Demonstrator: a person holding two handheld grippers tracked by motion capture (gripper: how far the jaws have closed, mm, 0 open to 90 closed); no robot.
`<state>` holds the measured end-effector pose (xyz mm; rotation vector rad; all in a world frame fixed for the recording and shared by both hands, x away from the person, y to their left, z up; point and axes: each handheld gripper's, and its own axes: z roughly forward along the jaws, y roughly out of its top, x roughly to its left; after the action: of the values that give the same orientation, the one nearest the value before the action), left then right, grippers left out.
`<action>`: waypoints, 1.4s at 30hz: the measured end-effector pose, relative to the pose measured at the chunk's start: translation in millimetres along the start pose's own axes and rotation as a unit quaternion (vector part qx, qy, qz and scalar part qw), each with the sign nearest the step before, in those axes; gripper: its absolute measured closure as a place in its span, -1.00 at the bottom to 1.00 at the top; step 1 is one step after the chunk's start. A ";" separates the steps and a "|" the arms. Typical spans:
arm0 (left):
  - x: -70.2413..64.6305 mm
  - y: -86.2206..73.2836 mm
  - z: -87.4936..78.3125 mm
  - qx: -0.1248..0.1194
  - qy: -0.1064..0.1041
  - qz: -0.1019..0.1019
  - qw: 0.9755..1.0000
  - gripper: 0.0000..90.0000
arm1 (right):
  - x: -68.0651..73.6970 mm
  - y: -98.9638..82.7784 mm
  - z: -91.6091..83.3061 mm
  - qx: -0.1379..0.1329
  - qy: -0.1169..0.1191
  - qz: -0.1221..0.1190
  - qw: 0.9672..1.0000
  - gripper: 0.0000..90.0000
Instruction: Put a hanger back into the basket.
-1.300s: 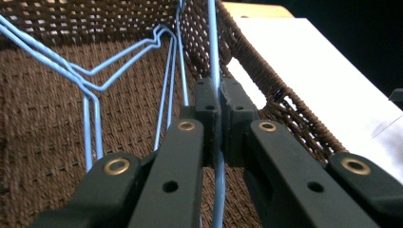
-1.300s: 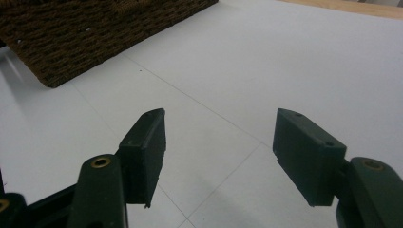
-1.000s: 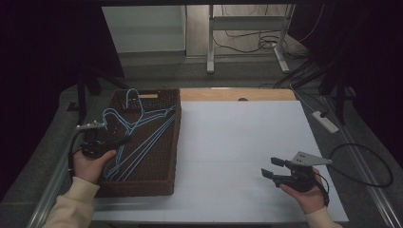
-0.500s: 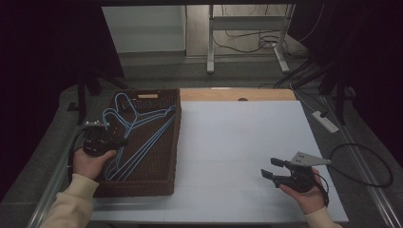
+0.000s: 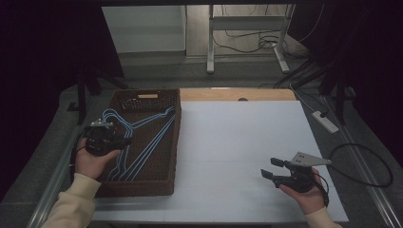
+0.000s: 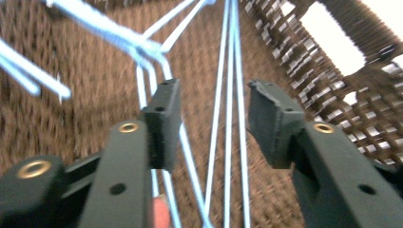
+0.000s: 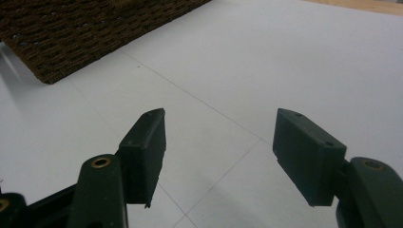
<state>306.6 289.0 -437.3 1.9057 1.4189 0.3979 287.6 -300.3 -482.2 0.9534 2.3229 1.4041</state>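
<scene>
My left gripper hangs over the brown woven basket, where the blue wire hangers lie in a loose stack. Its jaws have just been opening and now stand apart, pinching nothing; in the left gripper view several hanger wires run lengthwise on the basket floor straight beneath the gap. Their long bars run from the near end toward the far right corner, hooks at the far left. My right gripper rests well apart on the white table, jaws spread and empty. The basket wall stands between it and the hangers, so I judge the left is nearer.
</scene>
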 end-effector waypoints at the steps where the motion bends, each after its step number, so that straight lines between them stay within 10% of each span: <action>1: -1.6 0.3 -3.3 -0.011 -0.007 0.003 1.000 0.11 | -0.1 0.0 0.0 0.000 0.000 0.000 1.000 -0.18; 10: -13.7 -6.4 -31.2 -0.073 -0.053 0.031 0.995 -0.14 | -0.1 0.4 -0.9 -0.003 -0.001 0.001 1.000 -0.18; 28: -67.7 -44.7 -49.0 -0.121 -0.097 0.095 0.983 -0.25 | -3.1 2.3 -5.4 -0.016 -0.005 0.006 1.000 -0.20; 42: -81.4 -57.0 -35.5 -0.117 -0.103 0.104 0.982 -0.25 | -5.3 3.4 -9.9 -0.023 -0.016 0.004 1.000 -0.22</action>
<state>216.2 234.5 -439.0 1.8470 0.9968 0.4317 287.6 -309.4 -475.0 0.9652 2.2568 1.4285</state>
